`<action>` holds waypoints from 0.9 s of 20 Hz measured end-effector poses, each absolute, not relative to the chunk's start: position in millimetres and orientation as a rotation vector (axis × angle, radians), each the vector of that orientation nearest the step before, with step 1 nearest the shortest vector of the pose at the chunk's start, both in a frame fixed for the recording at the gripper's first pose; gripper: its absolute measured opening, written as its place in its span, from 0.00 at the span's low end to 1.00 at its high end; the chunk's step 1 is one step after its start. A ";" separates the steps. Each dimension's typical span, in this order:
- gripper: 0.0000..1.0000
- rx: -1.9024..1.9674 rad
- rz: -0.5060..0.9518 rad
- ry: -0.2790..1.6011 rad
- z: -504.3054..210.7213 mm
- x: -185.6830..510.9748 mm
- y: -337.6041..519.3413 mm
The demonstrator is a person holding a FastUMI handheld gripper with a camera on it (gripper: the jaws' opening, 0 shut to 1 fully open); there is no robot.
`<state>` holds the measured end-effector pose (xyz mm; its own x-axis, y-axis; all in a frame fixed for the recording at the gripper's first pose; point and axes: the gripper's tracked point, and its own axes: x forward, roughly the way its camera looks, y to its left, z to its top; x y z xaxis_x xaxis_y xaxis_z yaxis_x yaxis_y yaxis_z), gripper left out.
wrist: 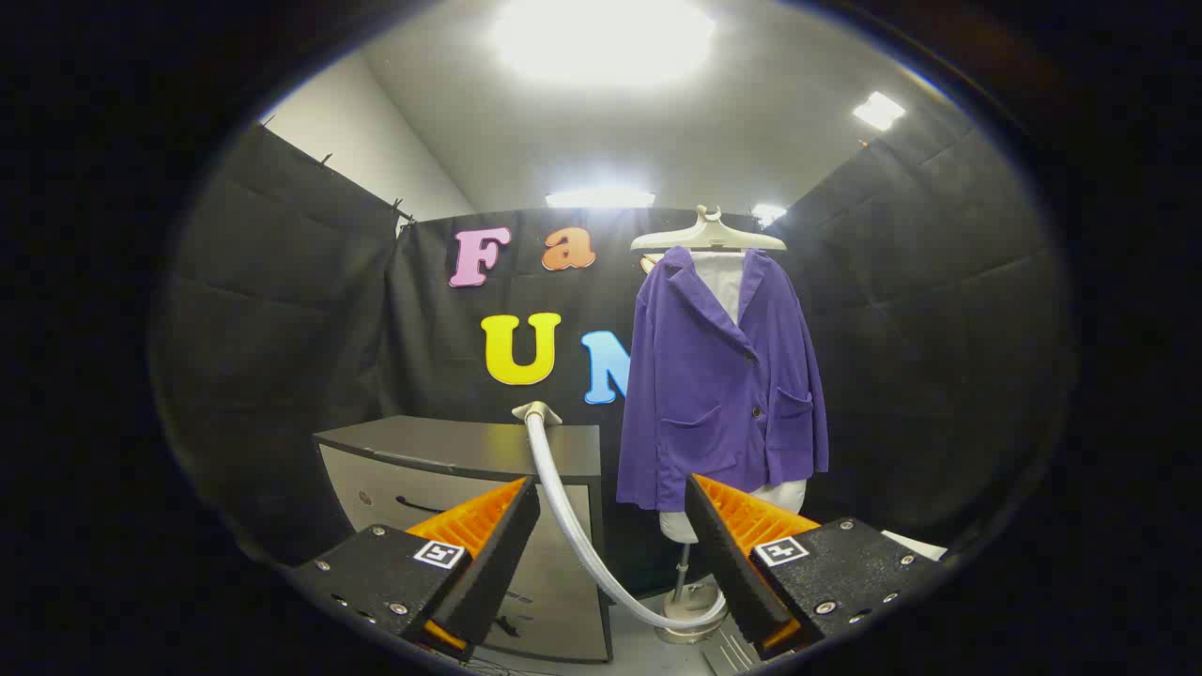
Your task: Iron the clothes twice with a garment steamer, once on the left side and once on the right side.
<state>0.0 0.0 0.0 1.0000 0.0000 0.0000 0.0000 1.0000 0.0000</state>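
A purple jacket (pixel 721 385) over a white shirt hangs on a pale hanger (pixel 707 235) atop a stand, beyond my right finger. The garment steamer's head (pixel 537 412) rests on the top of a dark cabinet (pixel 470 451), and its pale hose (pixel 573 526) curves down between my fingers to the stand's round base (pixel 690 610). My gripper (pixel 610 535) is open, its orange and black fingers (pixel 479 545) spread wide with only the hose passing in the distance between them. Nothing is held.
The cabinet stands to the left of the jacket, with a dark handle on its grey front. Black cloth walls close the booth on all sides. Bright ceiling lights (pixel 601 38) shine overhead. A white object's edge (pixel 916 543) shows beside the right finger.
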 end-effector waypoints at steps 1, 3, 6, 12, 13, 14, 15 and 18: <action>0.95 0.001 0.004 0.002 -0.6 -0.3 0.8; 0.95 0.005 0.008 0.005 -1.2 0.1 1.2; 0.95 0.010 0.011 0.011 -2.4 1.7 1.1; 0.95 0.016 -0.002 0.002 0.7 5.2 -2.6; 0.95 0.020 -0.003 0.000 2.1 5.9 -3.5; 0.95 0.026 -0.003 0.000 1.8 7.2 -2.7; 0.96 0.033 -0.005 0.001 2.8 8.8 -3.0; 0.95 0.053 -0.010 0.002 10.3 15.8 -2.9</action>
<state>15.8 -2.9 10.3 0.9999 -0.0101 -0.0027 0.0103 0.9986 0.0527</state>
